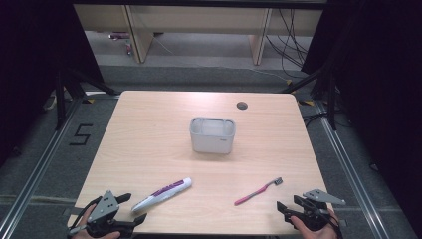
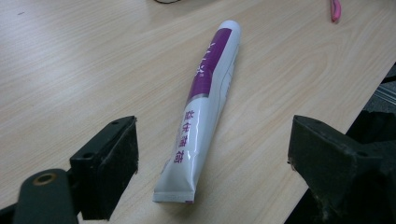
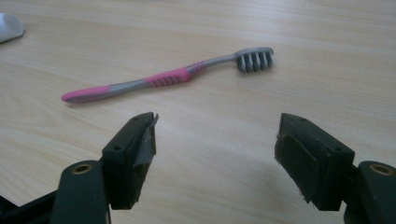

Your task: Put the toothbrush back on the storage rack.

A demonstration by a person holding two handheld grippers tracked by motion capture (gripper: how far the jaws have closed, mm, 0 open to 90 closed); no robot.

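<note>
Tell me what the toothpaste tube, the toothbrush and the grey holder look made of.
Toothpaste tube: glossy soft plastic, bright glare, crimped flat end. Toothbrush: hard plastic handle, ribbed pink grip perhaps rubbery. Holder: matte grey, probably moulded plastic.

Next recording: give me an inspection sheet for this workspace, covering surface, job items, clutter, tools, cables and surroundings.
Surface: light wooden table with a round cable hole near the far edge.
Job's things: toothpaste tube lying flat near the front left; pink and grey toothbrush lying flat near the front right; grey holder upright mid-table, looks empty.
Clutter: nothing seen.
Grippers: left tool open, jaws either side of the tube's crimped end, not touching it; right tool open, short of the toothbrush.
Cables: loose wires on the floor beyond the table.
Surroundings: dark curtains at the sides, floor marked "5", wooden furniture behind.
</note>
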